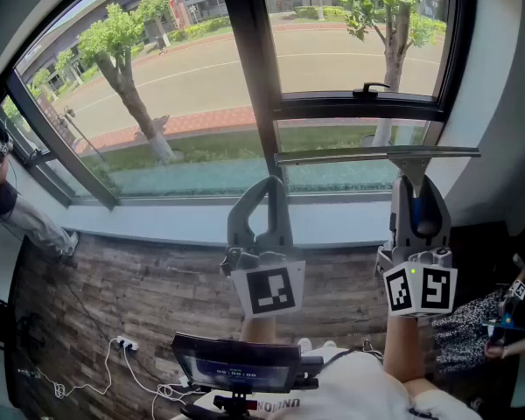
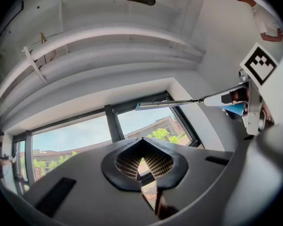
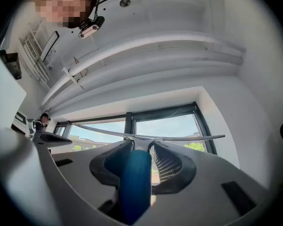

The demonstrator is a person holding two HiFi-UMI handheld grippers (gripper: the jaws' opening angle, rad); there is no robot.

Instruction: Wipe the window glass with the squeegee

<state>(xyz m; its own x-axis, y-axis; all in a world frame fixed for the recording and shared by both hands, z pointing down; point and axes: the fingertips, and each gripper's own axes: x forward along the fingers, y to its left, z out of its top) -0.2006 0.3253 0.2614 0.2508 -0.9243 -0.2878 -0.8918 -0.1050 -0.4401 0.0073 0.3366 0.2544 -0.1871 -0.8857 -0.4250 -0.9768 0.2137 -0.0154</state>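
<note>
The squeegee [image 1: 376, 155] has a long thin metal blade and a blue handle [image 3: 134, 182]. Its blade lies level against the lower right pane of the window glass [image 1: 350, 134], just under the dark cross bar. My right gripper [image 1: 416, 189] is shut on the handle, below the blade. In the right gripper view the blade [image 3: 151, 137] spans the window above the jaws. My left gripper [image 1: 267, 191] hangs to the left of it, in front of the sill, shut with nothing in it. The left gripper view shows its pads [image 2: 132, 163] meeting and the squeegee [image 2: 170, 103] at the upper right.
A dark vertical mullion [image 1: 249, 59] splits the window, and a window handle [image 1: 367, 87] sits on the cross bar. The white sill [image 1: 157, 221] runs below. A person [image 1: 17, 213] stands at the far left, another [image 1: 499, 322] at the right. Cables and a power strip [image 1: 122, 346] lie on the wood floor.
</note>
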